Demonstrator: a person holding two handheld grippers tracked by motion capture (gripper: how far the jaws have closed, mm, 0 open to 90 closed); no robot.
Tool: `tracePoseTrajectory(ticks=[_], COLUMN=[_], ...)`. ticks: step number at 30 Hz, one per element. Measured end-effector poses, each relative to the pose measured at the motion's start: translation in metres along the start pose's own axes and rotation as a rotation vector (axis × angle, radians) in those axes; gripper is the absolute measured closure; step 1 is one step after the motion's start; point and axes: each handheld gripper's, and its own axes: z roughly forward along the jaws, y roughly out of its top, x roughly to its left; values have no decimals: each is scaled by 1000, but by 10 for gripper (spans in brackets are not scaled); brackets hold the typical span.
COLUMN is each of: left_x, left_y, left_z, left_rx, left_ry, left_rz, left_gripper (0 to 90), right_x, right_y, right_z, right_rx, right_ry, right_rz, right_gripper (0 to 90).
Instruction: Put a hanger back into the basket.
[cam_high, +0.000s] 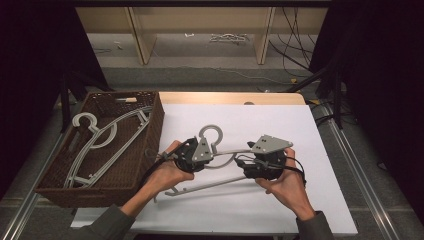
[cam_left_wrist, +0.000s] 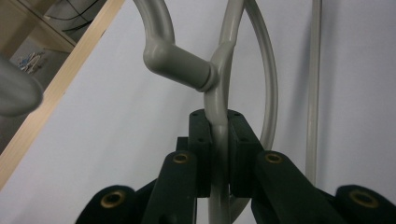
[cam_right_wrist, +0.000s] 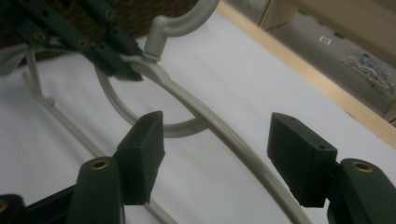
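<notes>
Where the white table top lies bare beside the brown wicker basket, a pale grey plastic hanger is held above it between the two hands, its round hook pointing away from the person and its long straight bar running left to right, low at the left. The left gripper is clamped tight on the hanger's neck just below the hook. The right gripper stands open, its pads astride one curved shoulder arm without pressing it.
</notes>
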Motion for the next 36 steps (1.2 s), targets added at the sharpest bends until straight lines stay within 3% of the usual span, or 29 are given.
tracePoseTrajectory(ticks=[1,5,7,10,12,20,23,27,36], left_x=[4,19,27,37,42,62,69,77,105], left_y=[1,6,8,10,11,19,20,24,15], left_z=[0,-2,-5,-6,-7,-27,-36,-47,-80], left_rx=[0,5,-5,-44,-58,-120,-152,-160,-206], left_ry=[2,13,10,-11,-14,-9,-39,-35,-26], left_rz=[-24,-72,-116,-203,-237,-310,-369,-377,-472], left_gripper=[823,823,822,822,822,822,822,822,822], right_x=[-1,-1,0,2,3,7,8,8,11], right_y=[1,1,0,-1,-4,-25,-33,-37,-50], right_z=[-4,-7,-9,-10,-11,-9,-7,-7,-4], right_rx=[-28,-48,-57,-104,-137,-156,-155,-146,-123], right_ry=[8,3,4,6,15,5,16,19,31], right_rz=[34,56,65,78,80,106,130,132,151], right_gripper=[336,313,296,291,290,272,268,263,252])
